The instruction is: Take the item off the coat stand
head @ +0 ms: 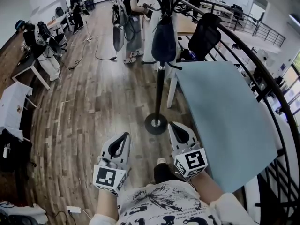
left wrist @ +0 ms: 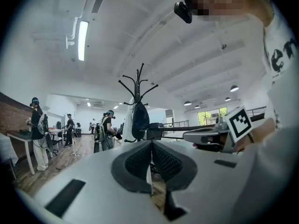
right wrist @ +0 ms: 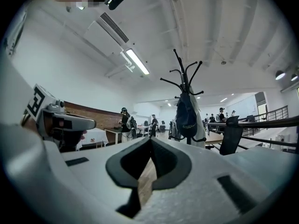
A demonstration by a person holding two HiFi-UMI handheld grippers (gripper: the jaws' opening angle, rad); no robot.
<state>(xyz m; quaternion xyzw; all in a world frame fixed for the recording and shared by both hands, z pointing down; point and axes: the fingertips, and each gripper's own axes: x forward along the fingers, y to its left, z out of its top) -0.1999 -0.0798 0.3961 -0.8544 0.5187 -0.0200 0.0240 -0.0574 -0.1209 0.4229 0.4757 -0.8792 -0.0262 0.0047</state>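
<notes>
A black coat stand [head: 161,81] rises from a round base [head: 156,123] on the wooden floor just ahead of me. A dark blue bag [head: 164,41] hangs from its upper hooks, with something white behind it. My left gripper [head: 124,136] and right gripper [head: 173,125] are held low, side by side, short of the base, both shut and empty. In the left gripper view the bag [left wrist: 140,120] hangs beyond the shut jaws [left wrist: 150,146]. In the right gripper view the bag [right wrist: 186,118] is up and to the right of the shut jaws [right wrist: 150,143].
A pale blue table [head: 220,121] stands right of the stand, with a black chair [head: 205,34] behind it. A black curved railing [head: 265,71] runs along the right. A person [head: 131,18] stands past the stand. Desks [head: 28,64] and a white table [head: 11,102] line the left wall.
</notes>
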